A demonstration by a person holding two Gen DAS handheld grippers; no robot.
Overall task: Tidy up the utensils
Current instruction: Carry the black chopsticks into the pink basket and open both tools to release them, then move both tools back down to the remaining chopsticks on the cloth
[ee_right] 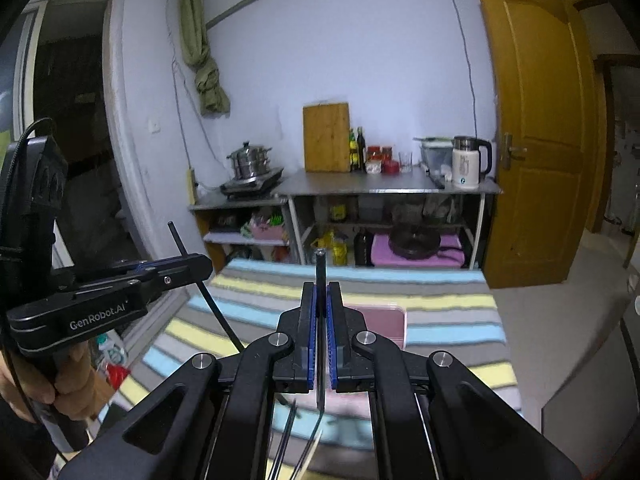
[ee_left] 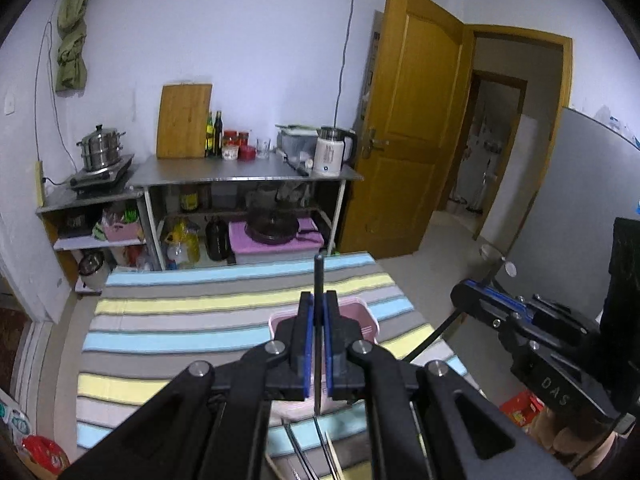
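Our left gripper (ee_left: 319, 300) clamps a thin black chopstick (ee_left: 319, 276) upright. Our right gripper (ee_right: 321, 294) pinches another black chopstick (ee_right: 320, 268) above the pink plastic basket (ee_right: 384, 320) on the striped desk (ee_right: 440, 320).

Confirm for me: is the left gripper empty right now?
No: the left gripper is shut on a dark chopstick above the pink basket.

Cloth (ee_left: 200, 308): stripes of pale blue, yellow, grey, white. Basket (ee_left: 370, 320): pink. Chopstick (ee_left: 319, 280): black. Gripper pads (ee_left: 307, 344): blue on black. Door (ee_left: 404, 120): amber wood. Wall (ee_left: 260, 40): pale lilac-white.
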